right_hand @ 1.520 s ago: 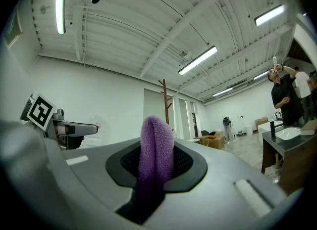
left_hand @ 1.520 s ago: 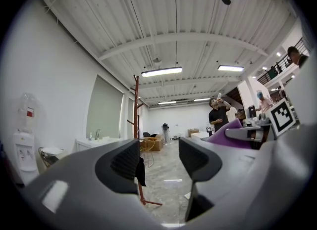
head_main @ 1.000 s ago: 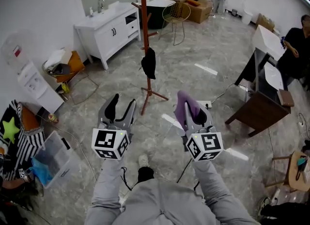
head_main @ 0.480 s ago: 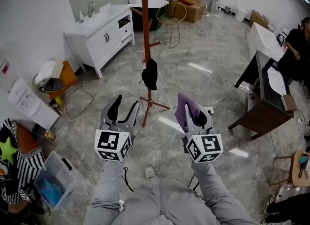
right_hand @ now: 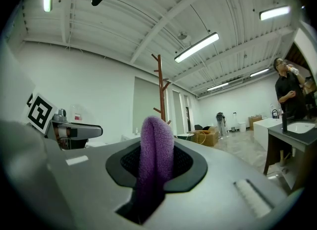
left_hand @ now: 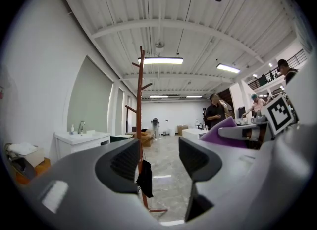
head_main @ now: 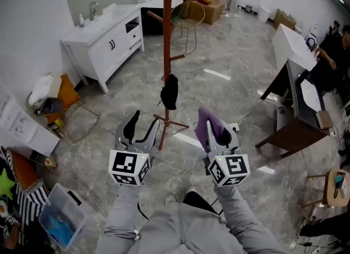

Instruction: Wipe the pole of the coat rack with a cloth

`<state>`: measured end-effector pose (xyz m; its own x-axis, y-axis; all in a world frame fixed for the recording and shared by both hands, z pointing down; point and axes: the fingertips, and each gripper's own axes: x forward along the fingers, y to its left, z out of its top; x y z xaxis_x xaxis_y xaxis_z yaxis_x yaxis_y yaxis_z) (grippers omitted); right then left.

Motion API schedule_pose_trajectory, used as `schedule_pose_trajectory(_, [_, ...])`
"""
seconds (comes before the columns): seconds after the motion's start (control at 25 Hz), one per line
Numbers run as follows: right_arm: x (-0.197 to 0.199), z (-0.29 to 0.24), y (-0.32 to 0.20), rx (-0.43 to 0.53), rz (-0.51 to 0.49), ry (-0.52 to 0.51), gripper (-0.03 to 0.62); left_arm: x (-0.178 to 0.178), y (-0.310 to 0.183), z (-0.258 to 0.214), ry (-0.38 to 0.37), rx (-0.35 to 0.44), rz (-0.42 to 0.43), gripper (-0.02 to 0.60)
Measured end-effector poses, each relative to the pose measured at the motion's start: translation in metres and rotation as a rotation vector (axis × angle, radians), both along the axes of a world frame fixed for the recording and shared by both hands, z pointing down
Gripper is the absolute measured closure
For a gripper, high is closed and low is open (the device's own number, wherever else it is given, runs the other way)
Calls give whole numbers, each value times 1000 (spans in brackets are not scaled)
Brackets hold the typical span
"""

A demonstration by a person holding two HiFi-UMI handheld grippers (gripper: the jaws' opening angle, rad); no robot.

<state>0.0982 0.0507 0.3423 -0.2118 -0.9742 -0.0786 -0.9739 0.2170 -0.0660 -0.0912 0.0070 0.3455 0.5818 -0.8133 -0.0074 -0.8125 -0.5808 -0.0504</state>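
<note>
Over the last second the person has walked toward the coat rack. In the head view its pole [head_main: 167,40] now stands nearer and more upright ahead of the grippers, and the white cabinet [head_main: 104,42] has slid off to the left. The rack is still well apart from both tools, so no wiping has begun. The right gripper [head_main: 214,129] keeps its jaws clenched on the purple cloth [right_hand: 157,145], which sticks up folded between them, with nothing slipped. The left gripper [left_hand: 158,162] stays spread and empty; through its gap the pole and a black item [left_hand: 145,178] hanging low on it can be seen. Both grippers have held their pose while the body advanced. The approach looks nearly done. What remains is probably a last step or reach to bring the cloth against the pole above the black item.
</note>
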Motion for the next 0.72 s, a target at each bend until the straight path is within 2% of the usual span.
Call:
schedule_pose_trajectory(0.36, [-13,0,-73,2,-46,-5,525,-9,-58,7,-11,-10,-29,314])
schedule_pose_trajectory(0.72, [-5,-28,-177,73,-132,12,525,2,-143,-7,15,20,-106,314])
